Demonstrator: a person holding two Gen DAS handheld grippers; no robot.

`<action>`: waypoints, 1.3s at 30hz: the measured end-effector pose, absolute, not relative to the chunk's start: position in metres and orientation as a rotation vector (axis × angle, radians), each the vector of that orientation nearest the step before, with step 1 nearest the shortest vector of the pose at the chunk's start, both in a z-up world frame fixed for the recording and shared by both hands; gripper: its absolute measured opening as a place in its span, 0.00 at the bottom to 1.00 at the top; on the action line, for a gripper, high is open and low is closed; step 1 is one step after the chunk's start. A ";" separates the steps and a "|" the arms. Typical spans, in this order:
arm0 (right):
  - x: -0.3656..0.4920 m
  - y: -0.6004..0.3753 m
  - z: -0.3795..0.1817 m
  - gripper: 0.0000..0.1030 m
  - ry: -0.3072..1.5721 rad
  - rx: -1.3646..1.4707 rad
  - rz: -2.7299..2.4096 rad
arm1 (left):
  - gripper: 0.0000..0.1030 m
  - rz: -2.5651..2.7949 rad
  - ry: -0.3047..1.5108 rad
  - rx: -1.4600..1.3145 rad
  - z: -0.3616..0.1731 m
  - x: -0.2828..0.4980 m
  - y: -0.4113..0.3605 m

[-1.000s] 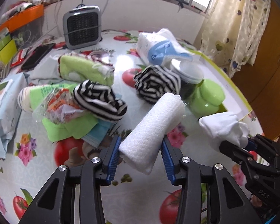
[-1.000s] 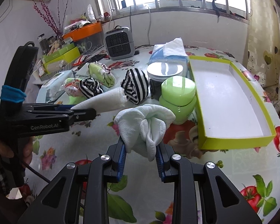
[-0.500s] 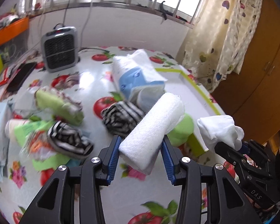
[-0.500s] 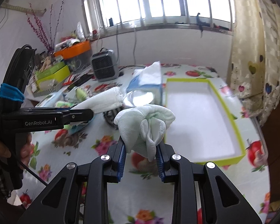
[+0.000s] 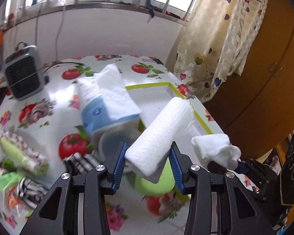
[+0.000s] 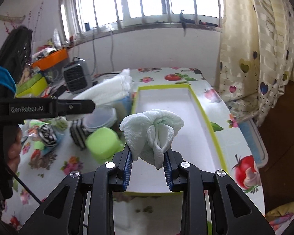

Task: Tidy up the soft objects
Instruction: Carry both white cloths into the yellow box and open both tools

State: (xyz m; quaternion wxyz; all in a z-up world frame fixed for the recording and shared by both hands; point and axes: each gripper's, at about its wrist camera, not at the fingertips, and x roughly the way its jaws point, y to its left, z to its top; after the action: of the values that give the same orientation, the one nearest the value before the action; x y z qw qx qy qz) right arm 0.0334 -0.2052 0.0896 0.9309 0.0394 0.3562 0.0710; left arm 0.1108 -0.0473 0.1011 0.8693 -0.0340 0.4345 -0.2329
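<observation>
Left gripper (image 5: 148,163) fingers clamped on a rolled white towel (image 5: 162,135), held near its lower end so most of the roll juts forward, tilted up toward the tray (image 5: 202,121). Right gripper (image 6: 148,168) fingers closed on a bunched pale-green cloth (image 6: 151,131), folds gathered and pinched between the blue pads. Both loads are carried in the air above the table (image 6: 227,129); the bunched cloth hangs over the near part of the white tray with the yellow-green rim, the roll close by its left rim. Handling, as judged: both pieces are light, soft and compressible; the towel roll keeps its shape only while squeezed across its width, so a mid-body or near-end pinch suits it, and it may unroll or sag if let go at a tilt. The bunched cloth has no stiffness at all; it will slump and spread once released, so it should be lowered close to the tray floor first. Neither is fragile or slippery; terry texture grips the ribbed pads well. Left on the table: striped black-and-white rolls (image 6: 78,135), a green lidded tub (image 6: 102,143), a clear lidded container (image 6: 99,120), a tissue pack (image 5: 105,105), a small grey heater (image 5: 22,76). Readable writing: "GenRobot.AI" on the left gripper's side bar in the right wrist view. Print on the tissue pack is too blurred to read.
</observation>
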 end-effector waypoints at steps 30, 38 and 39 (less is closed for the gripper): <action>0.102 -0.228 0.044 0.29 0.828 0.097 0.005 | 0.41 -0.469 1.025 0.023 0.051 0.208 -0.143; 0.105 -0.229 0.041 0.36 0.844 0.089 -0.016 | 0.44 -0.467 1.044 0.037 0.044 0.212 -0.148; 0.105 -0.229 0.041 0.39 0.844 0.090 -0.017 | 0.45 -0.470 1.043 0.041 0.044 0.211 -0.149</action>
State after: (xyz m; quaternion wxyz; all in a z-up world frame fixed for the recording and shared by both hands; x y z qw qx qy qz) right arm 0.1048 -0.2294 0.0410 0.9113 0.0436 0.4093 -0.0081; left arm 0.2113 -0.1487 0.0444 0.8406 0.0194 0.4935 -0.2223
